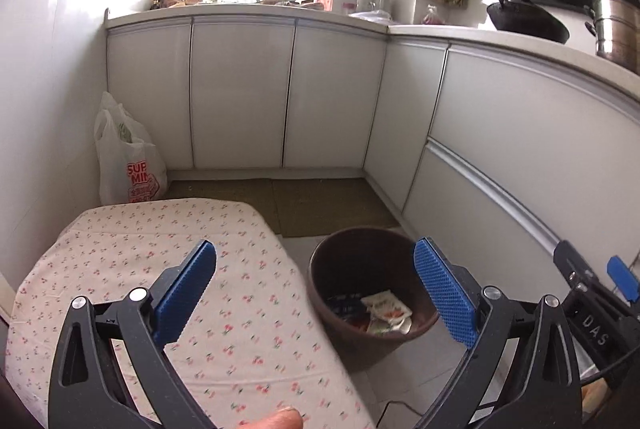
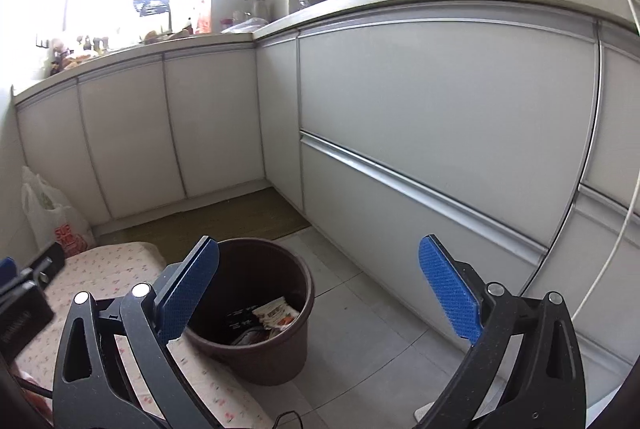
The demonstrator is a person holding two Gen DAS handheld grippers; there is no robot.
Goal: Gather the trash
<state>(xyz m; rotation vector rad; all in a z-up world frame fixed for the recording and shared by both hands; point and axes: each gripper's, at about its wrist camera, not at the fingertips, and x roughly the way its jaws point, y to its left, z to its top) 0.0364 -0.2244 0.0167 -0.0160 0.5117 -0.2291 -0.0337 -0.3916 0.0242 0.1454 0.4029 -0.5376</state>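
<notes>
My left gripper (image 1: pixel 316 293) and right gripper (image 2: pixel 320 293) both hang spread wide, nothing between the pads, angled down toward the floor. Just below, the brown bin (image 2: pixel 256 313) stands upright, mouth up, beside the floral-cloth table (image 1: pixel 160 269), wrappers (image 1: pixel 386 311) lying flat inside. Beyond: bare tile, then cabinet fronts (image 2: pixel 440 101) at the corner.

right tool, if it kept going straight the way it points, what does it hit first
Probably the lower white cabinet drawer front beyond the open right tool; the brown bin sits left of that line. Depth is uncertain.

Brown bin (image 2: pixel 256 313) on tiled floor (image 2: pixel 360 341)
</notes>
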